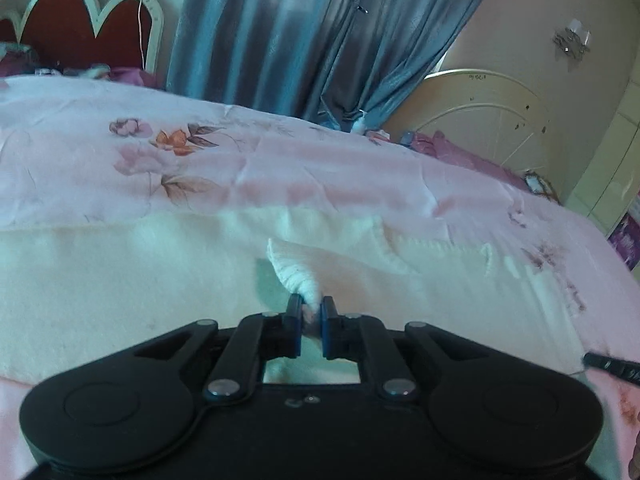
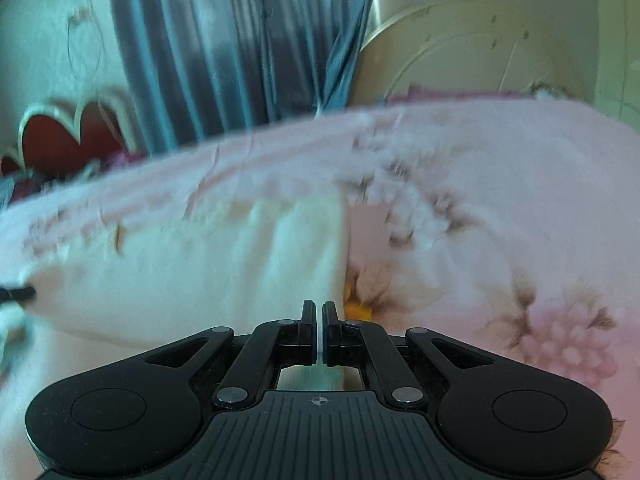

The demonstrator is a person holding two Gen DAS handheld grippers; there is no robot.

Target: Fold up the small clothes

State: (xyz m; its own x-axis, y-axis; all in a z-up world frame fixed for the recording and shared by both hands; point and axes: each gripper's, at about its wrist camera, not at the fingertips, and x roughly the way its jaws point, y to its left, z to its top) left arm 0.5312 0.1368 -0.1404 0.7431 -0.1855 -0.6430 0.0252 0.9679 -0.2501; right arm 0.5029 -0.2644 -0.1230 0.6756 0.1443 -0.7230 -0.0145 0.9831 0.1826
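At frame centre we see the left gripper (image 1: 311, 306) clenched on a bunched corner of the white garment (image 1: 120, 280) spread on the bed (image 1: 320, 168), the right gripper (image 2: 319, 312) closed at its edge, where we judge the thin hold may slip.

Garment (image 1: 140, 280) cream-white, plain. Bedsheet (image 1: 320, 160) pale pink, floral print: mauve, orange blooms, brown leaves. Curtain (image 1: 280, 32) grey-blue, sheeny. Headboard (image 1: 80, 28) far left: dark red panels, white trim. Grippers (image 1: 311, 322) black, blue pads. Walls cream.
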